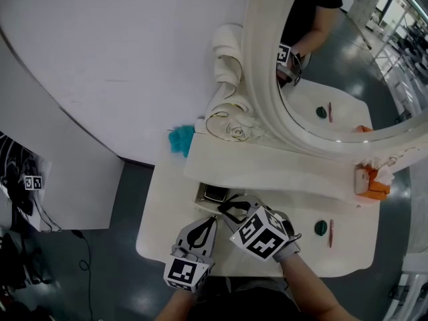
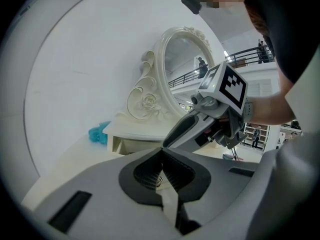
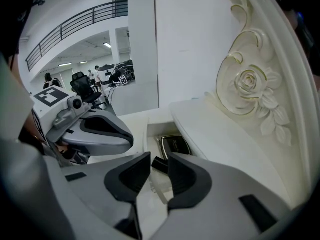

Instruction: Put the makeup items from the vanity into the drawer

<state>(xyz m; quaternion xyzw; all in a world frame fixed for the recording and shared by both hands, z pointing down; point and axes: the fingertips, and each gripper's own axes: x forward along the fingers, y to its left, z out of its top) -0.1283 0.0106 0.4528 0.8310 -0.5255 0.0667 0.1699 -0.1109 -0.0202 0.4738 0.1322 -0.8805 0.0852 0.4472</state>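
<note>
Left tool: jaws shut, empty | right tool: jaws apart over drawer, dark item apparently loose beyond them | green round item, red stick lie right; right tool nearer

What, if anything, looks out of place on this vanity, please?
A crumpled teal thing lies by the wall at the left end of the shelf; I cannot tell what it is. Nothing else stands out.
</note>
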